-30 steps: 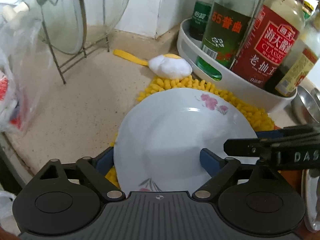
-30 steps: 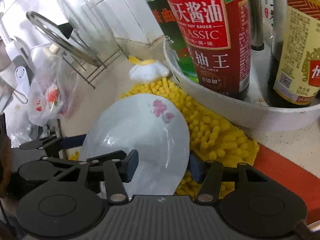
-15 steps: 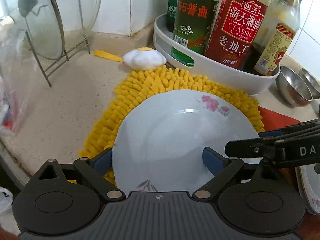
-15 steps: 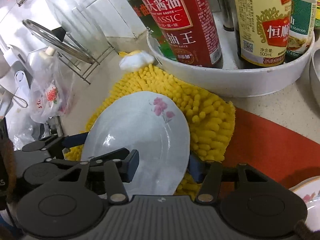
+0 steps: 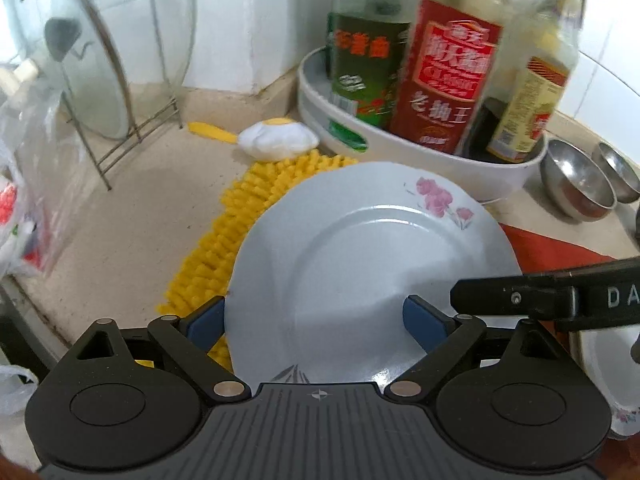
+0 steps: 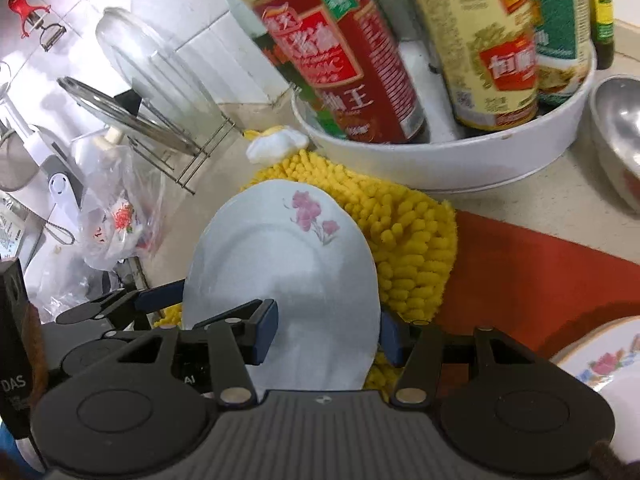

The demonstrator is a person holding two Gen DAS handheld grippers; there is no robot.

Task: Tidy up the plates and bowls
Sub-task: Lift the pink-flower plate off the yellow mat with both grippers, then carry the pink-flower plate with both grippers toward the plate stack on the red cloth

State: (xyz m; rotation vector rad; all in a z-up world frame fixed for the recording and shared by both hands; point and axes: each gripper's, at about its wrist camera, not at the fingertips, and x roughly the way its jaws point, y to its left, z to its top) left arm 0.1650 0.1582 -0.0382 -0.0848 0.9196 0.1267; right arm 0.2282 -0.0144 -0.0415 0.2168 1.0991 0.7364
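While aloft, plate (image 6: pixel 280 264) within right claw (image 6: pixel 326 336)

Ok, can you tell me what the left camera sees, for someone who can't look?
A white plate with pink flowers sits between the left gripper's jaws, above a fuzzy yellow mat on a kitchen counter. Behind it, a white tray holds sauce bottles, with two metal bowls to the right and glass lids standing on a rack at left.

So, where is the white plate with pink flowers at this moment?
In both wrist views the white plate is lifted between the left gripper and right gripper, above the yellow mat, in front of the white bottle tray.
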